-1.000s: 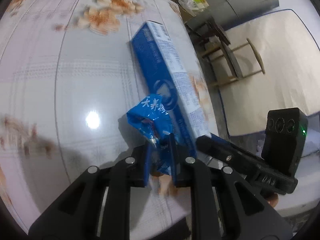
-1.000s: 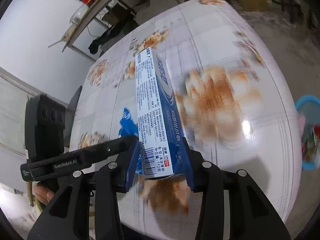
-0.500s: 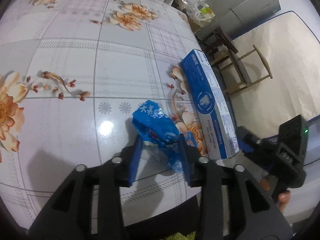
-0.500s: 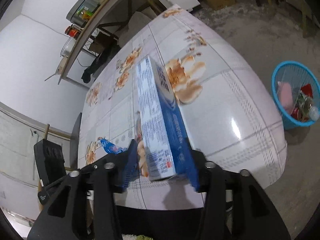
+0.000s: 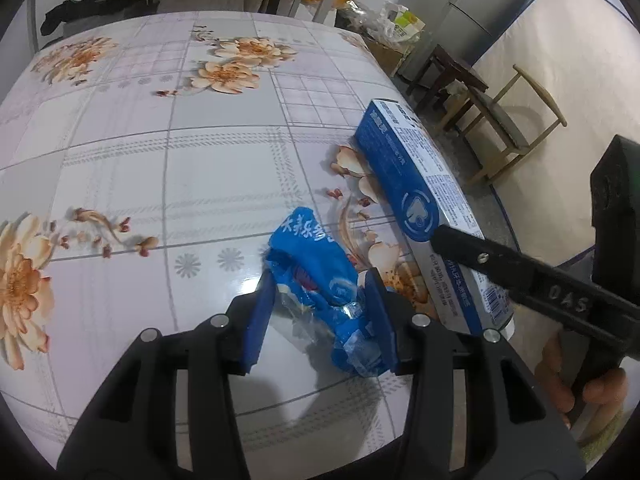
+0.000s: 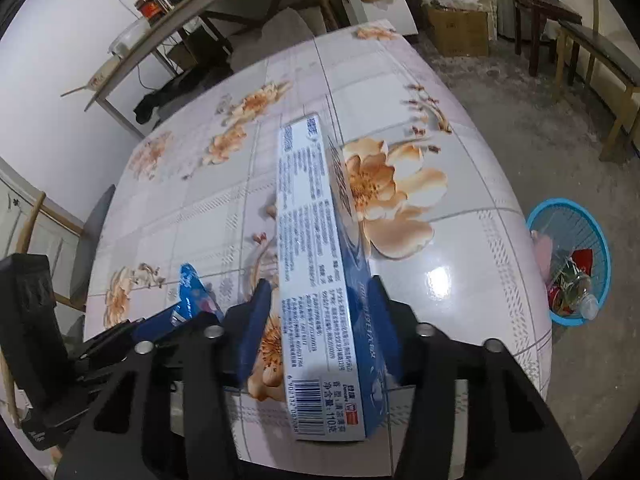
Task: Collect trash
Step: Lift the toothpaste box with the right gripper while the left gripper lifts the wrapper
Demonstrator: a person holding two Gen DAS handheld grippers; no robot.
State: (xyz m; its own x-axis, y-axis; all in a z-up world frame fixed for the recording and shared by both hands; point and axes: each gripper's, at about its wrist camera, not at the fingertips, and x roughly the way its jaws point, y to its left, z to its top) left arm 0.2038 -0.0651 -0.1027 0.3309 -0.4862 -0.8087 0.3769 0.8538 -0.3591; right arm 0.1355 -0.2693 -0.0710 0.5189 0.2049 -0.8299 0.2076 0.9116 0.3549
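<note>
**Two pieces held, basket well apart**

Both loads have been lifted higher above the table (image 6: 460,184) since earlier. A crumpled blue wrapper (image 5: 316,280) is pinched by the left gripper (image 5: 320,320); the toothpaste box (image 6: 320,280) is clamped near its end by the right gripper (image 6: 320,328). That long box could be levered loose before the blue basket (image 6: 568,264) is reached.

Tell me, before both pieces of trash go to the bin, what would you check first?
1. Left gripper around the blue wrapper: ok, though the grip looks loose.
2. Right gripper on the toothpaste box: ok at the right finger; left side shows a gap.
3. Blue basket in sight, on the floor beside the table: ok.
4. Room in the basket: ok, only partly filled.
5. Box lifted off the table: cannot tell.
</note>
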